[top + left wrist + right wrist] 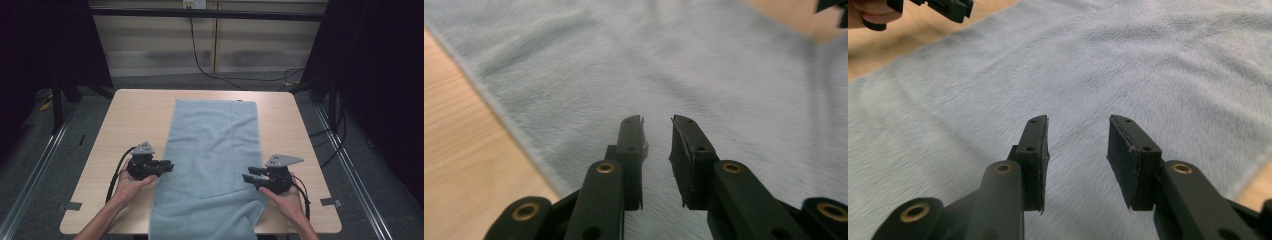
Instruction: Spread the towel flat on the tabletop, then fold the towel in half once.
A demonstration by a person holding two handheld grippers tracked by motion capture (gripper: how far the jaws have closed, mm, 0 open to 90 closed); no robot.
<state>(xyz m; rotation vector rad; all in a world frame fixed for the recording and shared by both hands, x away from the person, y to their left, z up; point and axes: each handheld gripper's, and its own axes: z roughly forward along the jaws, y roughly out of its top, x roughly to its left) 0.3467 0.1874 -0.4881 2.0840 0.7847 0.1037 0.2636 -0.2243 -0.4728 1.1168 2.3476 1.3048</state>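
Towel (210,165): pale blue-grey, spread flat in a long strip down the middle of the table (130,115), its far edge near the table's far side, its near end hanging over the edge closest to the person; light wrinkles across the near half. Table: light wood top, bare on both sides of the towel. Left gripper (169,165): held in the person's left hand (131,184), level, jaws pointing inward at the towel's left edge, tips just over that edge; in the left gripper view (658,131) the jaws stand a narrow gap apart above the cloth, nothing between the pads. Right gripper (246,176): held in the right hand (286,196), level, jaws pointing inward over the towel's right edge; in the right gripper view (1079,131) the jaws stand moderately parted, wider than the left pair, with only towel surface seen beyond them and nothing gripped. Each gripper carries a grey three-cornered plate and a black cable. The two grippers face each other across the towel's width, well apart.
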